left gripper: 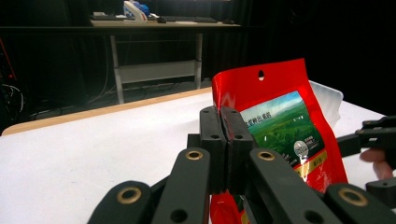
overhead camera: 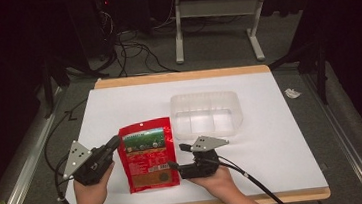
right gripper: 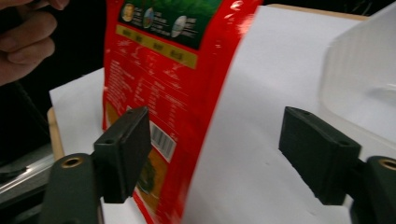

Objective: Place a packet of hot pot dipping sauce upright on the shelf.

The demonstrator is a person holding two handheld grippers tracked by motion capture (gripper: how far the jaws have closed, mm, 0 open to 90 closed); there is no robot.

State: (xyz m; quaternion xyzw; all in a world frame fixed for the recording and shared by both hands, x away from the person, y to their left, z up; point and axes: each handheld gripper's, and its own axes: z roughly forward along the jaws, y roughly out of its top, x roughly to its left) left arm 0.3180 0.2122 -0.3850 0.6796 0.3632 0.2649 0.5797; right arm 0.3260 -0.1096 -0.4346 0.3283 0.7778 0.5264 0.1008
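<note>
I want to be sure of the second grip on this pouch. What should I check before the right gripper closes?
1. Left gripper shut on the red pouch edge: ok.
2. Pouch edge between the right gripper jaws: ok.
3. Right pads pressing the pouch: not ok, jaws open.
4. Clear plastic tray free of the grippers: ok.
5. Pouch lifted off the table: cannot tell.

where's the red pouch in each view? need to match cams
High view: red pouch lies lower centre, between the two grippers.
Left gripper view: right of centre, rising behind the shut fingers.
Right gripper view: upper left to bottom centre, beside the left finger.
Shared landmark: clear plastic tray, next to the pouch.
</note>
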